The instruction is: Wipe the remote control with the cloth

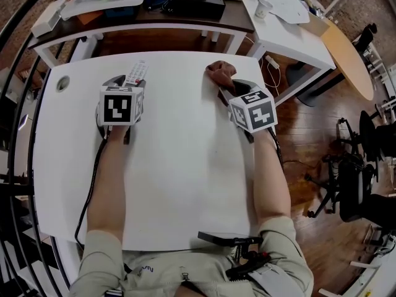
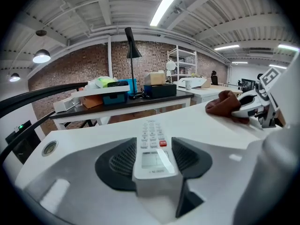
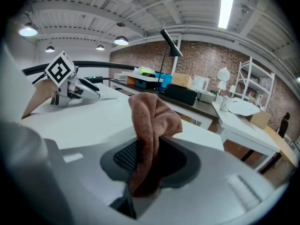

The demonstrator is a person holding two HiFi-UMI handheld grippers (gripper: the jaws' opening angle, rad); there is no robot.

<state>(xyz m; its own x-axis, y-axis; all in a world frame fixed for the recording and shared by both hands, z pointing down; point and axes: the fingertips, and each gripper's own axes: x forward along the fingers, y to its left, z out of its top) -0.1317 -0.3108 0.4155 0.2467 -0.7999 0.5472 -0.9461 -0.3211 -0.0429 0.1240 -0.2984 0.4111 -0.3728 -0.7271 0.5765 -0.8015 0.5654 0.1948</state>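
A white remote control (image 2: 152, 151) with a red button and small screen lies clamped between the two dark pads of my left gripper (image 2: 152, 159), its far end pointing at the table's back edge; in the head view the remote control (image 1: 136, 73) sticks out beyond the left gripper (image 1: 125, 86). A brown cloth (image 3: 150, 125) stands bunched up between the jaws of my right gripper (image 3: 149, 161), which is shut on it. From the head camera the cloth (image 1: 220, 73) shows just past the right gripper (image 1: 230, 91), near the white table's (image 1: 179, 153) back right.
A round grommet (image 1: 62, 83) sits in the table's back left corner. Behind the table stands a dark desk (image 1: 185, 14) with boxes, a blue case and a black lamp. A second white table (image 1: 291, 36) lies to the back right. A black chair (image 1: 359, 184) stands at right.
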